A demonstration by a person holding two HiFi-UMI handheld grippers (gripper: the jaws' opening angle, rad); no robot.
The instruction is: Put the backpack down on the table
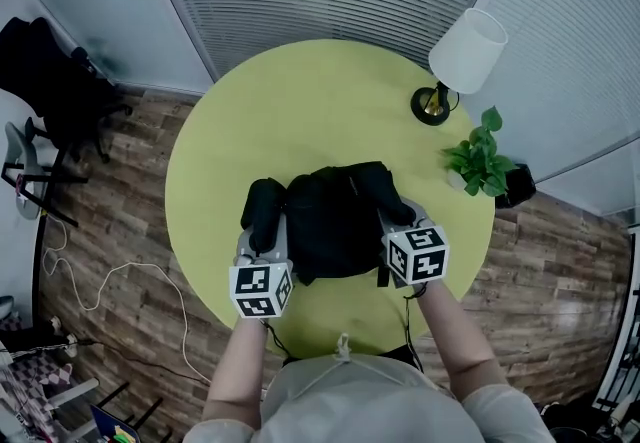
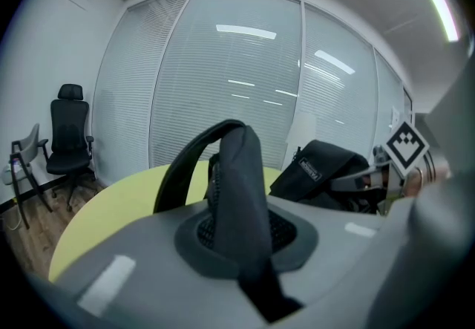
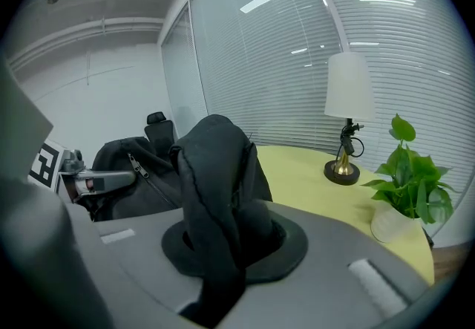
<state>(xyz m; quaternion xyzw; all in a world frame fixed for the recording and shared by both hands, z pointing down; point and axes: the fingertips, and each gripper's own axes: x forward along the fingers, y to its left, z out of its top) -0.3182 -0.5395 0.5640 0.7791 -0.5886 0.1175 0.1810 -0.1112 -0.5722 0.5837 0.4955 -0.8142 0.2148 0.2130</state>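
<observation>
A black backpack (image 1: 335, 221) hangs between my two grippers over the near half of the round yellow-green table (image 1: 300, 111). My left gripper (image 1: 262, 243) is shut on the backpack's left shoulder strap (image 2: 241, 194), which loops up from between its jaws. My right gripper (image 1: 402, 226) is shut on the right shoulder strap (image 3: 215, 186), bunched up between the jaws. In the left gripper view the bag's body (image 2: 326, 171) and the right gripper's marker cube (image 2: 407, 143) show at the right. From these views I cannot tell if the bag's bottom touches the tabletop.
A table lamp (image 1: 455, 66) with a white shade stands at the table's far right, with a potted green plant (image 1: 482, 161) beside it near the right edge. A black office chair (image 1: 55, 81) stands on the wooden floor at the left. A white cable (image 1: 110, 281) lies on the floor.
</observation>
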